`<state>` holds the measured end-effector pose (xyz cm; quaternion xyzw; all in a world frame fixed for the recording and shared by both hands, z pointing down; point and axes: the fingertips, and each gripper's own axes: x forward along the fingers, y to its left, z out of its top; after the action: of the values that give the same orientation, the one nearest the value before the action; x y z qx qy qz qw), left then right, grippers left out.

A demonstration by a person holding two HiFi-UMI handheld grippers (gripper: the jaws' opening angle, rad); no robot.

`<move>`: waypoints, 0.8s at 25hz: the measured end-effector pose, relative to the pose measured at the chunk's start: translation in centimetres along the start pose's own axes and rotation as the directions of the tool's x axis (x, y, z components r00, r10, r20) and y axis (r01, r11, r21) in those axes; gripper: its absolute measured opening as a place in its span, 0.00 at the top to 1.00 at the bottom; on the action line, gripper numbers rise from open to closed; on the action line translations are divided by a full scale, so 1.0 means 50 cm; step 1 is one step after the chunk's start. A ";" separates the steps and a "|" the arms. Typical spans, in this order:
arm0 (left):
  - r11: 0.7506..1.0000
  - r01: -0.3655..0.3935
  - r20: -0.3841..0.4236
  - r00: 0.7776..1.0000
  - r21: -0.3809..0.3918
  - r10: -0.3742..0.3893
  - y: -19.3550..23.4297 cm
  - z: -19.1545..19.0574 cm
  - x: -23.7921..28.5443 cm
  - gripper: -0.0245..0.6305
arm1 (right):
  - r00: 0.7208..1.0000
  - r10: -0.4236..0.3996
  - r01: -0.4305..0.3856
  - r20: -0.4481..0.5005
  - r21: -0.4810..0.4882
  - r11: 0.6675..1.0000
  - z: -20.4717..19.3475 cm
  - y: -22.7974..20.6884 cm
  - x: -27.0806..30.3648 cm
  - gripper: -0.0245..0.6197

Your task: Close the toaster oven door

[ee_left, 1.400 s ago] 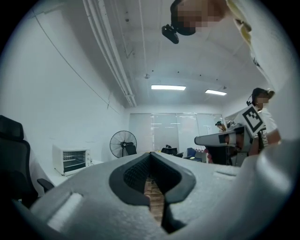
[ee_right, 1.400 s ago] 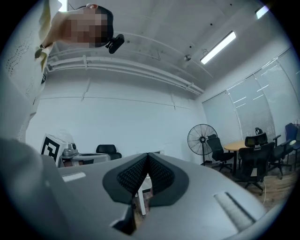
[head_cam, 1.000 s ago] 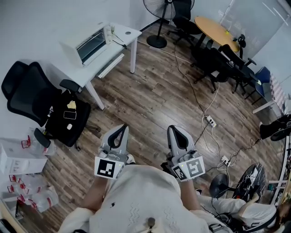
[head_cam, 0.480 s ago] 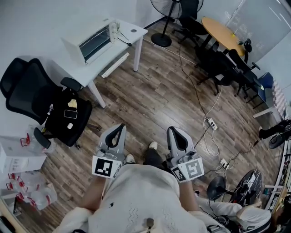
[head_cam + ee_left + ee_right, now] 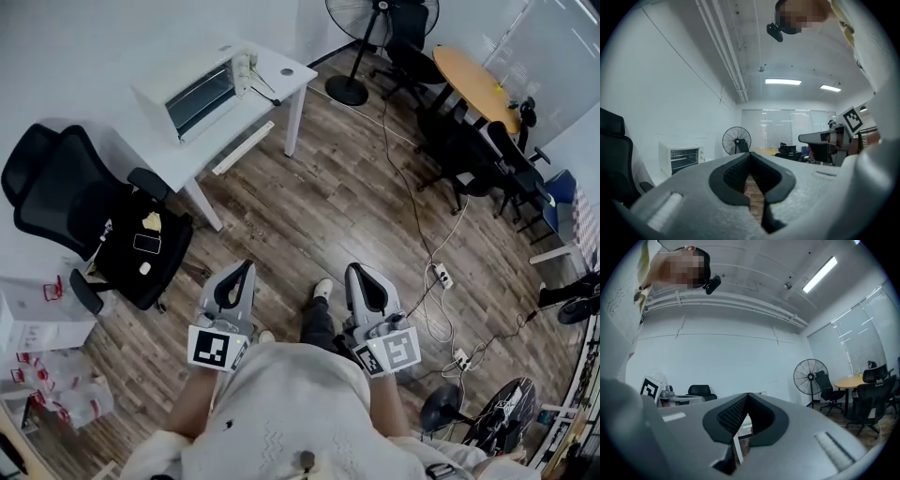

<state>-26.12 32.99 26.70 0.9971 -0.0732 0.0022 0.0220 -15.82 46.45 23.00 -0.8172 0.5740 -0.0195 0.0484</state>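
Over by the wall, on the white bench (image 5: 277, 80), sits the toaster oven (image 5: 192, 94). It's hugging the bench's back edge about mid-length, with its long side running along the bench and its glass front facing out over the wood floor (image 5: 319, 206). Both tools are well apart from it, down close to the person's body. Left tool (image 5: 242, 272) and right tool (image 5: 359, 274) are both clenched tight on nothing, and each one's own view shows the pads meeting on air. From the tools, the oven lies ahead and off to the left, so I'd say the left one is nearer. Can't tell from this far whether the door's hanging down.
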 end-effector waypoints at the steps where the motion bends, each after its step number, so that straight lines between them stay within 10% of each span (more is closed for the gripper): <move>1: 1.000 -0.001 0.000 1.000 -0.003 0.001 0.002 -0.001 0.022 0.96 | 1.000 0.004 -0.004 -0.004 0.002 1.000 -0.001 -0.018 0.015 0.95; 20: 0.989 -0.143 0.051 0.989 0.019 0.142 0.011 0.061 0.404 0.96 | 0.984 0.178 -0.178 -0.002 -0.010 0.984 0.065 -0.349 0.259 0.95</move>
<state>-6.21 29.37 23.84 0.9892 -0.1449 -0.0202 0.0085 5.19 40.35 21.25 -0.7630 0.6447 -0.0128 0.0454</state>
